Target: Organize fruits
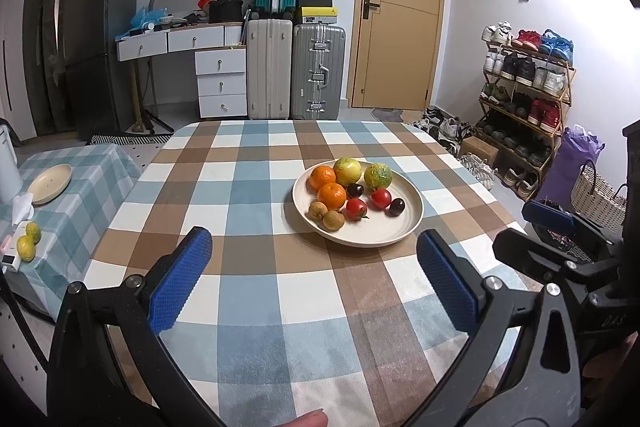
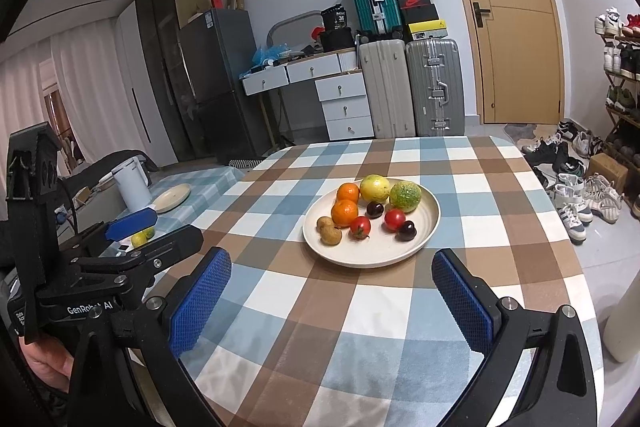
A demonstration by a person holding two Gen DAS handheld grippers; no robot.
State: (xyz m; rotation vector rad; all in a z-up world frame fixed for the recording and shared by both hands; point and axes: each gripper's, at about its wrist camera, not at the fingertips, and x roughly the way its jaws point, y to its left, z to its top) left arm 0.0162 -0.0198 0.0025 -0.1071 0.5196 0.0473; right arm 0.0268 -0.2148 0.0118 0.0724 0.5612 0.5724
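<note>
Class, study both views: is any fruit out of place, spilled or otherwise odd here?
Two yellow-green fruits lie loose on the side table, away from the plate of fruit on the main table, beside an empty plate. Nothing looks spilled or damaged.

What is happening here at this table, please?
A person holds two grippers above the checkered table, both open and holding nothing. The left gripper and right gripper face a cream plate full of fruit: oranges, tomatoes and others. Nothing has been picked up. A second, bare plate lies on the side table.
</note>
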